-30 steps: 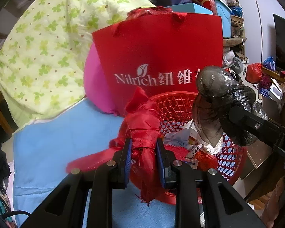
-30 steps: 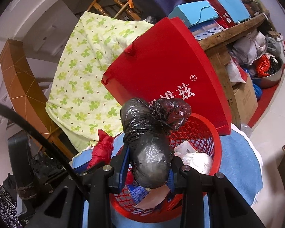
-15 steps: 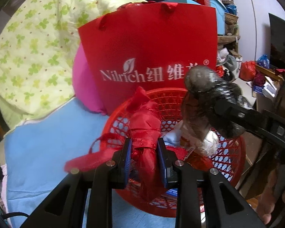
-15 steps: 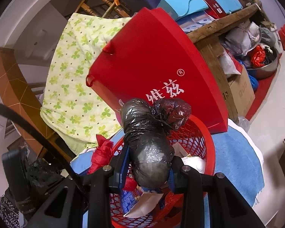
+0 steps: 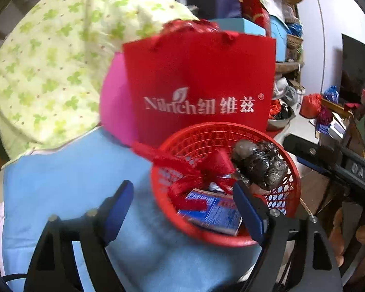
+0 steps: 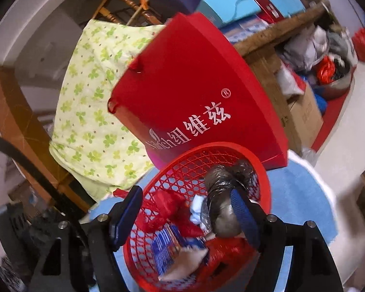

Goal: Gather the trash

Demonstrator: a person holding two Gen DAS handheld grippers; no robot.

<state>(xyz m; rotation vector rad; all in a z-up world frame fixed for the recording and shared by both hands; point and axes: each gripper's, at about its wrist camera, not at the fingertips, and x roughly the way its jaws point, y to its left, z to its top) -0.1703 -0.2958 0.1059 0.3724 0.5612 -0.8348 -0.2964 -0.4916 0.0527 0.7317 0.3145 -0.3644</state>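
Observation:
A red mesh basket stands on a blue cloth; it also shows in the right wrist view. Inside lie a red plastic bag, a black plastic bag and a blue printed box. My left gripper is open and empty just above the basket's near rim. My right gripper is open over the basket, with the black bag lying against its right finger and the red bag below.
A red Nilrich paper bag stands right behind the basket, with a pink cushion beside it. A green clover quilt is piled at the left. Cluttered shelves, boxes and bags fill the right side.
Both grippers opened. The red bag dropped from the left gripper and the black bag from the right gripper; both now lie in the basket.

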